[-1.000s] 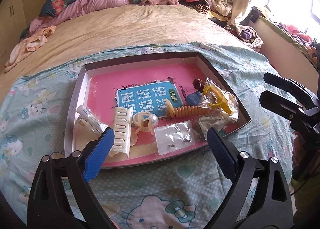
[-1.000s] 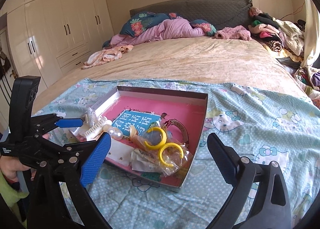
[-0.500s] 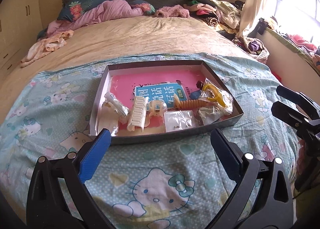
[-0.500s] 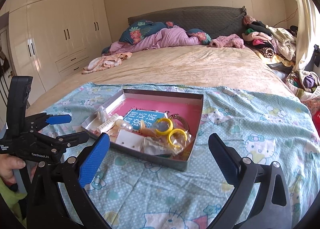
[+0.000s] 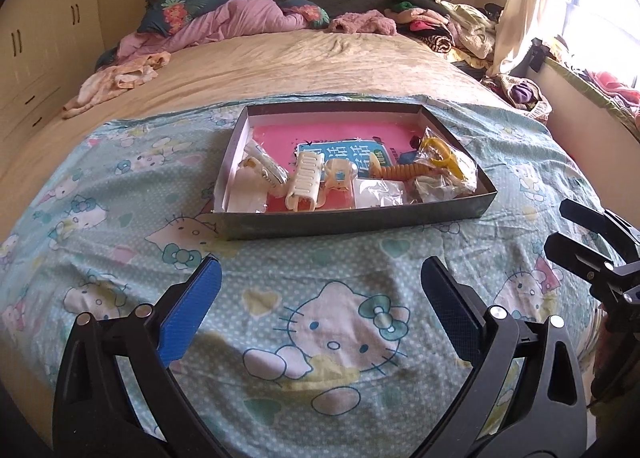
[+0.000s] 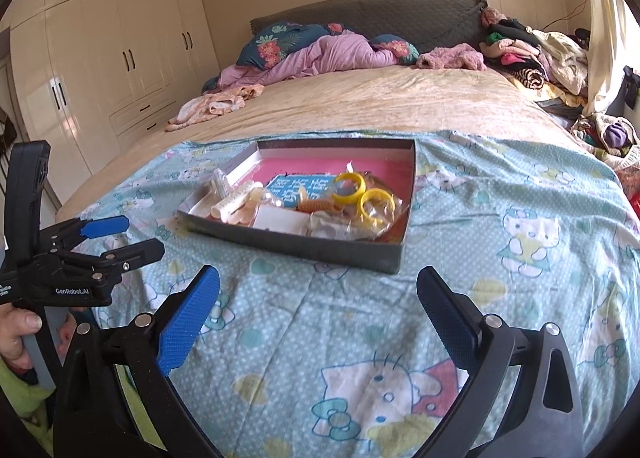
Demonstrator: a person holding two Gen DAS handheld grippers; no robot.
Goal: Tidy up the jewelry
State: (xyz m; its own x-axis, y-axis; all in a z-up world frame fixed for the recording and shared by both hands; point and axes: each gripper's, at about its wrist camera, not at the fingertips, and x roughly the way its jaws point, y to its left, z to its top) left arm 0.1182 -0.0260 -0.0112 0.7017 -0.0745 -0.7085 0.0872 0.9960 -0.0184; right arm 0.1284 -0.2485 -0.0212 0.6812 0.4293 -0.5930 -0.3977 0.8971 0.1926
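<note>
Both grippers have backed away from the tray (image 5: 352,223) over the last second: a second ago the left gripper (image 5: 320,290) had its blue pads right at the tray's near edge over the white comb clip (image 5: 305,181); now the tray sits mid-frame, well apart from the fingertips, with a band of Hello Kitty sheet (image 5: 352,322) between. Same in the right wrist view, where the right gripper (image 6: 318,298) frames bare sheet, tray upper centre. Both sets of jaws stand wide apart, nothing held. The left gripper also shows at the left edge of the right view, jaws parted, a hand (image 6: 16,334) on its handle. Nothing in the tray looks moved: yellow rings in a clear bag (image 5: 442,161) at the right end, coiled orange hair tie (image 5: 400,171) mid-right, small clear packet (image 5: 376,193) near the front wall, white clips at the left end. My read: either the sort is done and this is the retreat, or a reset before the next pick; can't tell which. Writing: "GenRobot.AI" on the left gripper body in the right view. Blue booklet (image 5: 352,153) on the pink liner has large white Chinese characters, partly covered, not reliably readable.
</note>
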